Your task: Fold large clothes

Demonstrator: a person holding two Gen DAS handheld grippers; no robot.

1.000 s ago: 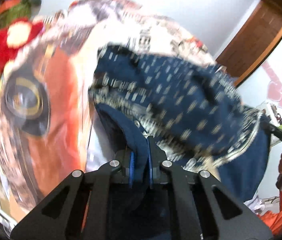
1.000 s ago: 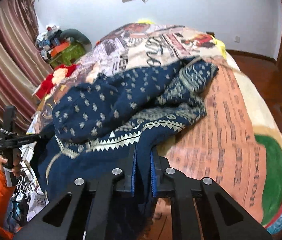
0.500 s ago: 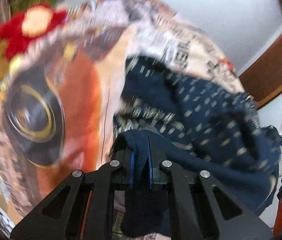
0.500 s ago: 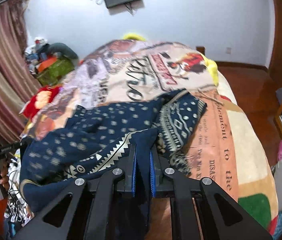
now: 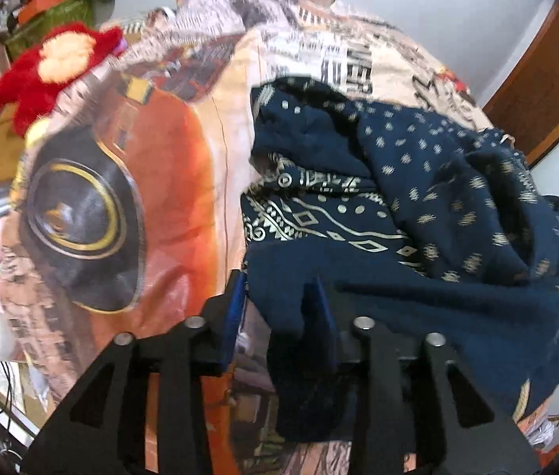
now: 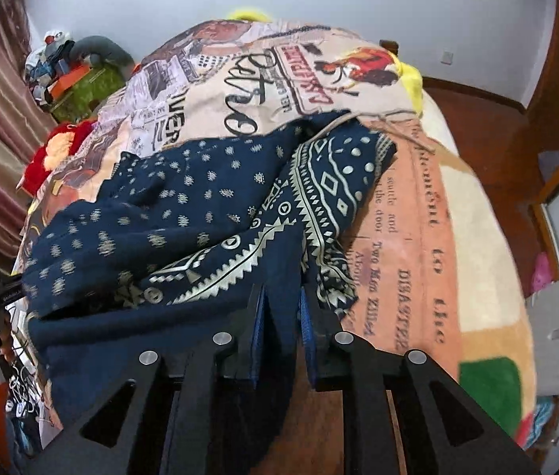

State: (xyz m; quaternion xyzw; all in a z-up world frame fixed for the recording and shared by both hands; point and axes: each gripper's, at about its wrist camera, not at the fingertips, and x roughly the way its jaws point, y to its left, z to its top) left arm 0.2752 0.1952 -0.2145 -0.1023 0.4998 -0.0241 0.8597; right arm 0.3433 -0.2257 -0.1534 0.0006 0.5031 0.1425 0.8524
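Navy garment [image 6: 184, 213] bunched at the bed's near edge, hem draped over both tools. Nearest, left tool [image 5: 277, 308] standing open, cloth hanging in the gap and over the right finger, not pinched. Right tool [image 6: 281, 316] with jaws a little apart around a fold of hem; whether truly clamped, cannot tell. Long axis of garment running along the near edge from tool to tool, bulk heaped beyond toward mid-bed [image 6: 418, 237]. Judged next: regrip on the left side, then spread outward before folding. Farther off, red plush [image 5: 53, 67] by the bed's far left corner.
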